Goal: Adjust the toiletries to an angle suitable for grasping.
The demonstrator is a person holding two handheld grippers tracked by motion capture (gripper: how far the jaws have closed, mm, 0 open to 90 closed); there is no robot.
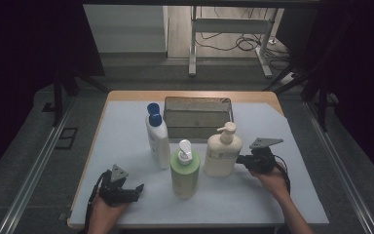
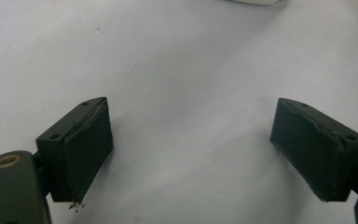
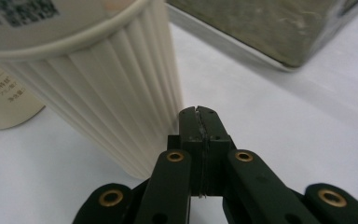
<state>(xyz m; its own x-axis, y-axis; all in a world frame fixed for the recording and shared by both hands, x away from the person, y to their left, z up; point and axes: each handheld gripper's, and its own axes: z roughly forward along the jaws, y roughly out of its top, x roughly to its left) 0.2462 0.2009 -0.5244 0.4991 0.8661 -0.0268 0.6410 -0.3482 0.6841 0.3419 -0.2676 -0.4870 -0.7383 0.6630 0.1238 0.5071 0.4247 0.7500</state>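
The cream pump bottle (image 1: 222,155) stands upright right of centre in the high view, on the white-covered counter (image 1: 126,141), just in front of the metal tray (image 1: 197,117) and close beside the green pump bottle (image 1: 184,170). The right tool (image 1: 240,159) sits at its right flank, low down, jaws clenched flat together with nothing between them; in the right gripper view its tip (image 3: 199,112) lies against, or a hair off, the bottle's ribbed lower wall (image 3: 116,88) (I cannot tell which). The left tool (image 1: 135,189) rests at the lower left of the high view, well apart from all the bottles, and in the left gripper view (image 2: 191,154) its jaws stand wide over bare counter, released.

This bottle looks like stiff plastic, probably fairly heavy if it is full, and tall enough to tip if pushed high up. The vertical ribs should give the pads some bite, while the smooth labelled band above looks more slippery. The best hold is likely across the body at mid height, jaws opened wide first. The pump head (image 1: 227,128) is a poor handle: it may press down or swivel. The white bottle with the blue cap (image 1: 158,139) stands further left.
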